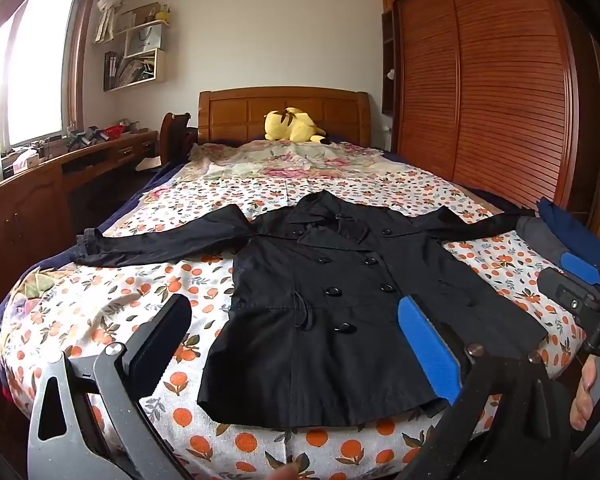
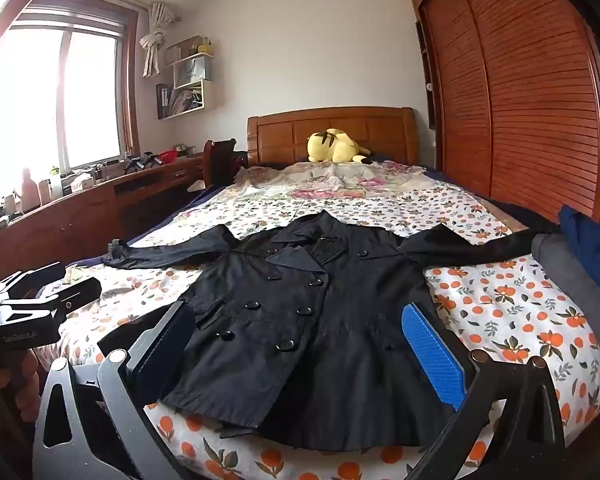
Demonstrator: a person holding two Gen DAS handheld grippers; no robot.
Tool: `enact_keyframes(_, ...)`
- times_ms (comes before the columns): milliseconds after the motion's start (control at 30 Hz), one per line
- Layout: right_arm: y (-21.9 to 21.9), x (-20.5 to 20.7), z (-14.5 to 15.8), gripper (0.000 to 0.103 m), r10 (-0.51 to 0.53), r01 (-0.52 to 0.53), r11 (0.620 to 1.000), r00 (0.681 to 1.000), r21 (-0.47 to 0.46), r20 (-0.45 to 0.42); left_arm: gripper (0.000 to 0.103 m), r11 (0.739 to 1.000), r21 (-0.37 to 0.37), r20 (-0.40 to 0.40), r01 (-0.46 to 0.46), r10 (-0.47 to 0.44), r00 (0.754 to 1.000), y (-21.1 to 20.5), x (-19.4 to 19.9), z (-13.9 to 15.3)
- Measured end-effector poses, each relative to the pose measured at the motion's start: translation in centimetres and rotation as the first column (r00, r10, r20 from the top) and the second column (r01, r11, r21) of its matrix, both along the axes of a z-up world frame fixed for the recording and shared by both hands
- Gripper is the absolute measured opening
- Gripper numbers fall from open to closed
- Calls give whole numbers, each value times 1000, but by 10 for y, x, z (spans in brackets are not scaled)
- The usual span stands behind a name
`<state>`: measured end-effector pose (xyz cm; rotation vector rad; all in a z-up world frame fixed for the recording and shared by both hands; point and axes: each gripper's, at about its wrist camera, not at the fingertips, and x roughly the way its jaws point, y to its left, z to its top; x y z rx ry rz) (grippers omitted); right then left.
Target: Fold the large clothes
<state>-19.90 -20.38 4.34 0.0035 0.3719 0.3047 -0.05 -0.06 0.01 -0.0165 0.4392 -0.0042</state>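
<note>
- You have a black coat (image 1: pixel 332 292) of thin matt cloth with a faint sheen, its buttons glossy.
- Your bedsheet (image 1: pixel 112 304) is soft printed cotton, slightly creased.
- The headboard (image 1: pixel 284 114) and slatted wardrobe doors (image 1: pixel 496 80) are varnished wood, the slats ribbed.
- The left gripper (image 1: pixel 296 344) carries a ridged blue pad on brushed grey metal arms.
- The yellow toy (image 2: pixel 334 146) looks plush.

A coat (image 1: pixel 340 300) lies spread on the bed (image 1: pixel 100 308), a plush toy (image 1: pixel 292 125) behind it at the headboard (image 1: pixel 236 114).
</note>
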Motion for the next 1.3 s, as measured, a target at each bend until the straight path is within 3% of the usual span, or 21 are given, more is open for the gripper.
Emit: enact_keyframes(1300,-8,0,-3,103,-16,16,999,1000,35,-9,103,1000,-17,-5,-8,8,1000,3,0,-4)
